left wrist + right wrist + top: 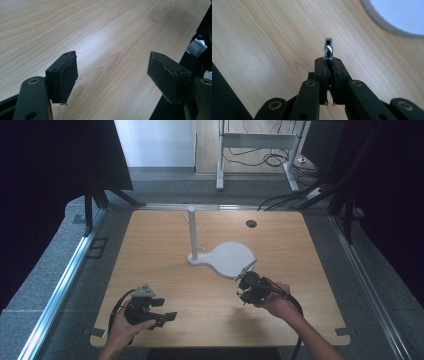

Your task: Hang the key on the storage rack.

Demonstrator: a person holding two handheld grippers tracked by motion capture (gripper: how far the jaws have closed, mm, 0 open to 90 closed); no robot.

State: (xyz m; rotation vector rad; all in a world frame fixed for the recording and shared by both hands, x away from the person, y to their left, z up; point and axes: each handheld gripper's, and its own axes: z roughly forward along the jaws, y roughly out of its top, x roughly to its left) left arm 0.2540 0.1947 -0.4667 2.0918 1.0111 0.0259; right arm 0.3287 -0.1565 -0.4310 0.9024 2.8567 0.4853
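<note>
The right gripper [328, 62] pinches a shiny metal ring [328, 49] near the white stand's base [231, 257]. The left gripper [112, 72], jaws spread, hovers by the table's [165, 265] near edge.

A light wooden table [165, 270] carries a white stand [220, 257] (upright pegged post, flat rounded base) just nearer than a dark round hole [251, 223].
</note>
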